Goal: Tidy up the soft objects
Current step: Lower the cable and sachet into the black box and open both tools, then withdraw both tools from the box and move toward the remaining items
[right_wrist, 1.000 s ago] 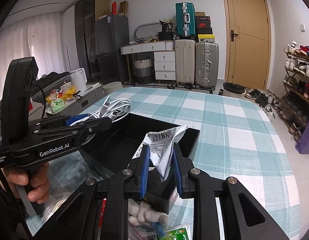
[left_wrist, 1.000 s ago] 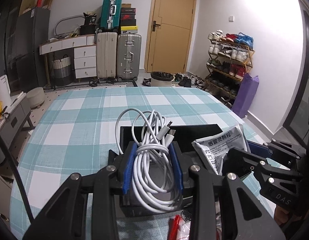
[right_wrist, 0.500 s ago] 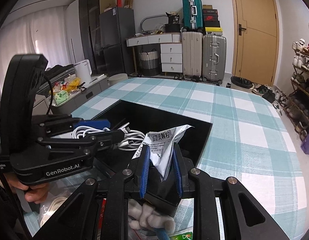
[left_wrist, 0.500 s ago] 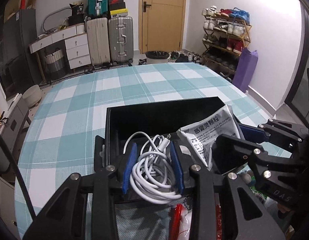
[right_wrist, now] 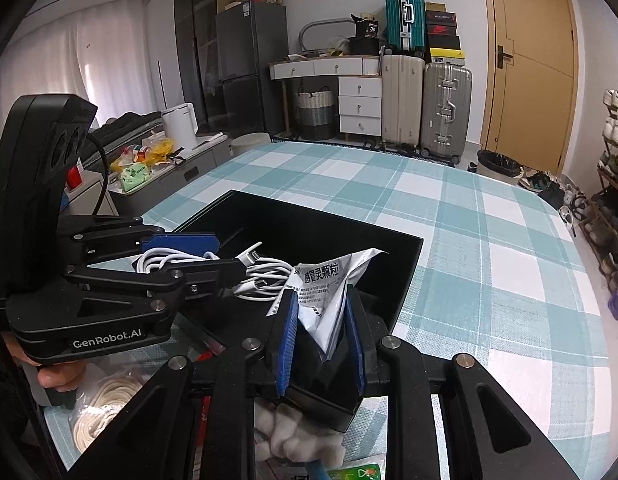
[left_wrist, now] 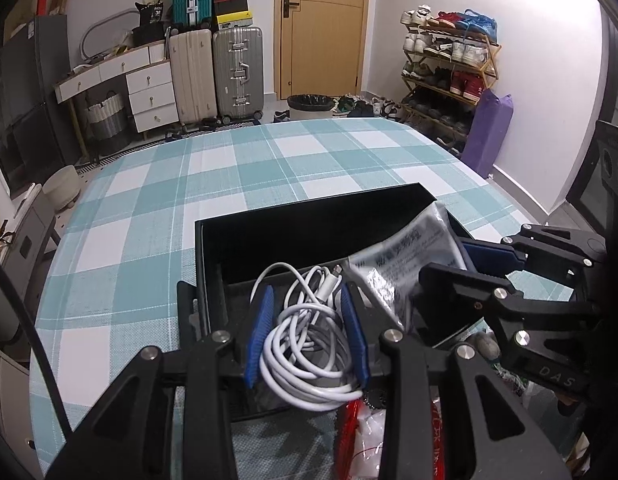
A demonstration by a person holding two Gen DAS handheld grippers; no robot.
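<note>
While we hold both grippers over black box [left_wrist: 309, 228] on counter [left_wrist: 157, 200]: left gripper [left_wrist: 307, 332] jaws clamped on coiled white cable [left_wrist: 309, 344]; right gripper [right_wrist: 322, 336] jaws clamped on medicine packet [right_wrist: 329, 292], both inside box.

Coiled white cable [left_wrist: 309, 332], crumpled silver sachet [right_wrist: 329, 288], over black box [left_wrist: 309, 216]

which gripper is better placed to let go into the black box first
Left. The left gripper holds the cable low inside the box. The right gripper holds its packet above the rim.
</note>
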